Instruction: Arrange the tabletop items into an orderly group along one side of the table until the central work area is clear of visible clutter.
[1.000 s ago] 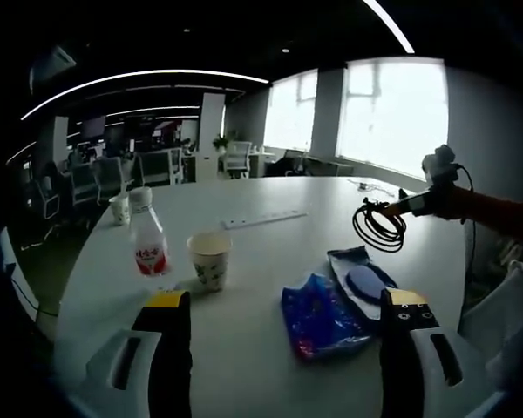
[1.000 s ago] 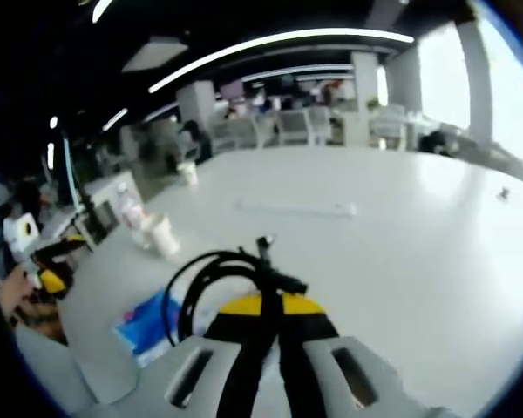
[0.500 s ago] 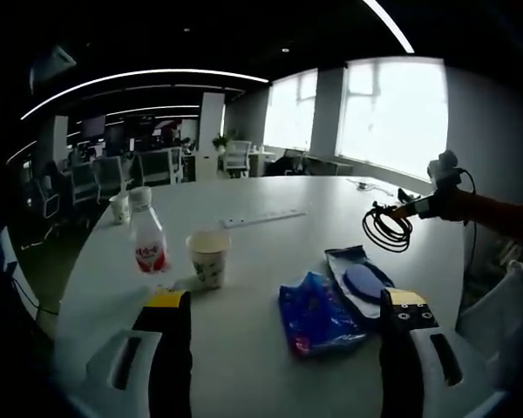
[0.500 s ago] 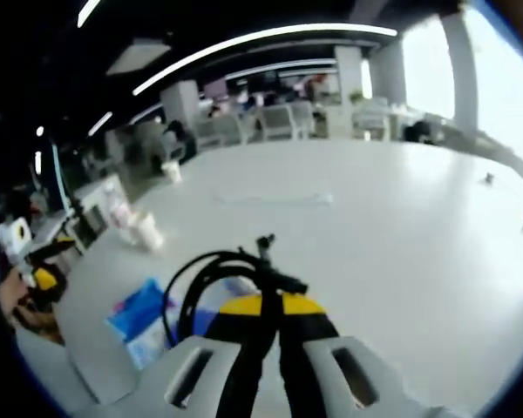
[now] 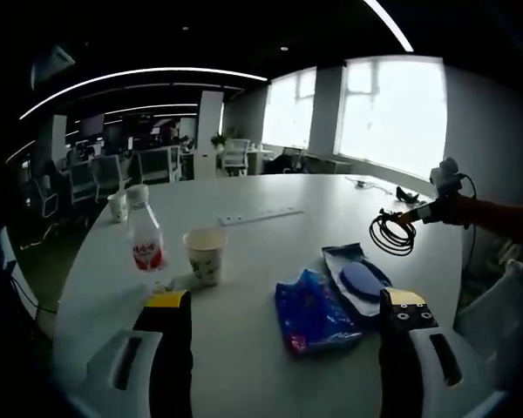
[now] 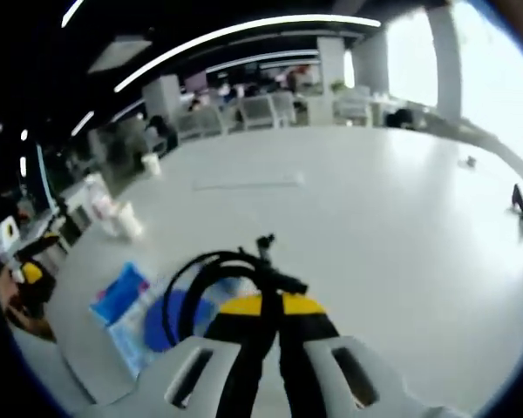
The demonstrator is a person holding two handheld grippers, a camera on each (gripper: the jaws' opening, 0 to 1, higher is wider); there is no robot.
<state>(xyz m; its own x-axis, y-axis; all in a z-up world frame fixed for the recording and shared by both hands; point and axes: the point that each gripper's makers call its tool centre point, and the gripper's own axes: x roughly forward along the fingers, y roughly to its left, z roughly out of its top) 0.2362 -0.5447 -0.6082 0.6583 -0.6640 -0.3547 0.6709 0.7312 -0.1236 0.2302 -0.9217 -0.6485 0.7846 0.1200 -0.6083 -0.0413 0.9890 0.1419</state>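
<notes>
Right gripper clamped on coiled black cable, left gripper open before blue packets

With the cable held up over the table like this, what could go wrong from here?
The right hand-held gripper pinches the coiled black cable at one spot, with loops hanging free above the table. The loops could uncoil or slip out in transit.

If carried low, the dangling loops might snag the blue packets or tip the open paper cup.

The bottle stands close beside that cup, so one knock may topple both.
</notes>
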